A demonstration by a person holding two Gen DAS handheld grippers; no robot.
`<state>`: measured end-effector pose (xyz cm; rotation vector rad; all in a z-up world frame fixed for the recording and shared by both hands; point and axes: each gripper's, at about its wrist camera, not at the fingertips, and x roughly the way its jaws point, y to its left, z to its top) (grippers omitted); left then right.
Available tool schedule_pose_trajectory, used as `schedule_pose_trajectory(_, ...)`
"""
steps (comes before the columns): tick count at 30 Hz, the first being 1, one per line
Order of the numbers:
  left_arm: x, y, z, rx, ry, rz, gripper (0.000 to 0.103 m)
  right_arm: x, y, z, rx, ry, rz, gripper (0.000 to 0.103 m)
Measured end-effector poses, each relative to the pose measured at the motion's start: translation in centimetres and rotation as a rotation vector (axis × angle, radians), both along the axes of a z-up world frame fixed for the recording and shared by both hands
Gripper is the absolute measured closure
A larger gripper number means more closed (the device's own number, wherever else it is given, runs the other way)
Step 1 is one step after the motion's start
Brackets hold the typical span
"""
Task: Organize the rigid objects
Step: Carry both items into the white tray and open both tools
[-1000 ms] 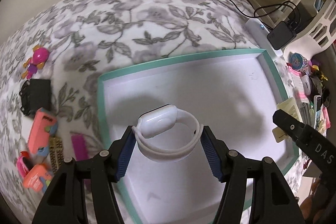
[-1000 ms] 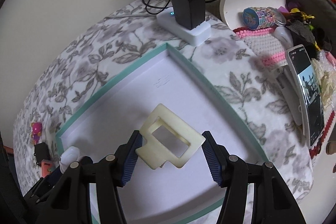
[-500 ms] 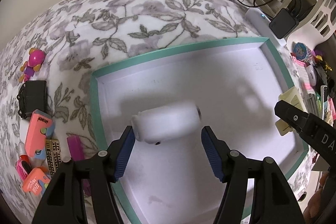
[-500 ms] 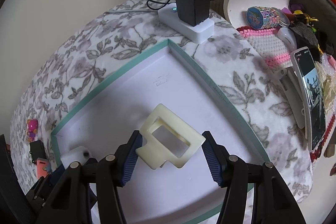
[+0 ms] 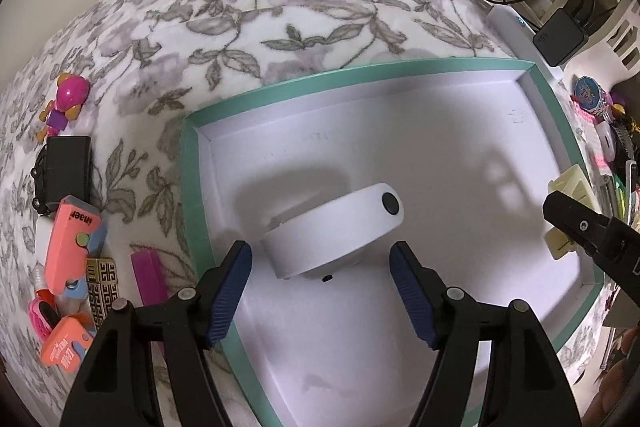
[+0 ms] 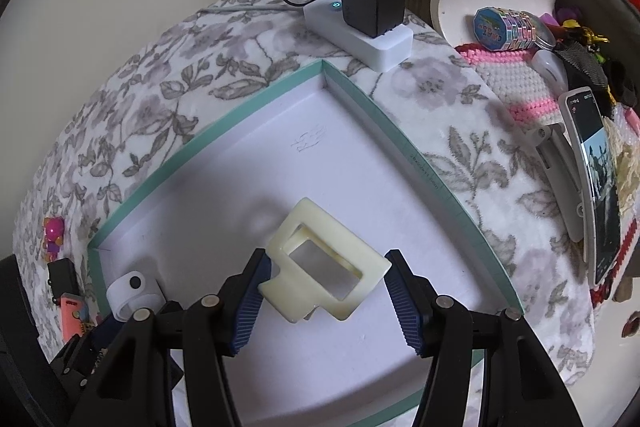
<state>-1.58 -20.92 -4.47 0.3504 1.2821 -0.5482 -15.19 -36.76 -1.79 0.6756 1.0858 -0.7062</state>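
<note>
A white band [image 5: 336,231] with a black dot lies on its side on the white floor of the teal-rimmed tray [image 5: 360,69]. My left gripper [image 5: 320,287] hovers over the band, jaws opening, with its blue pads clear of the band on both sides. In the right wrist view the same band [image 6: 130,291] sits at the tray's [image 6: 240,107] left corner. My right gripper [image 6: 326,267] has a cream rectangular frame [image 6: 344,231] between its pads, tilted above the tray floor. Its jaws are opening, though both pads still touch the frame.
Left of the tray lie a pink figure [image 5: 68,99], a black block [image 5: 64,167], coral erasers [image 5: 74,235] and a magenta bar [image 5: 148,279]. A power strip with a black charger [image 6: 372,7] sits behind the tray. At the right are a phone [image 6: 596,187] and a pink knit mat [image 6: 512,79].
The left jaws widened and let go of the white band, which dropped and tipped onto its side in the tray. The right gripper kept the cream frame, jaws slightly wider.
</note>
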Motion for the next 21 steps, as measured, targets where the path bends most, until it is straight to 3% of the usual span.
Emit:
schedule_pose_trajectory(2, 0.2, 0.0, -0.1, 0.007, -0.009, -0.003, 0.031, 0.0, -0.1, 0.0, -0.001, -0.001, -0.002, 0.032)
schedule_pose_trajectory(16, 2.5, 1.6, -0.2, 0.002, -0.019, 0.047, 0.030, 0.3, 0.2, 0.2, -0.014, 0.005, 0.024, 0.032)
schedule_pose_trajectory(19, 2.7, 1.6, 0.3, -0.002, -0.020, 0.048, 0.027, 0.3, 0.3, 0.7, -0.025, 0.001, 0.028, 0.032)
schedule_pose_trajectory(21, 2.4, 1.8, 1.1, -0.012, -0.023, 0.057, 0.018, 0.3, 0.4, 1.4, -0.043, -0.011, 0.031, 0.031)
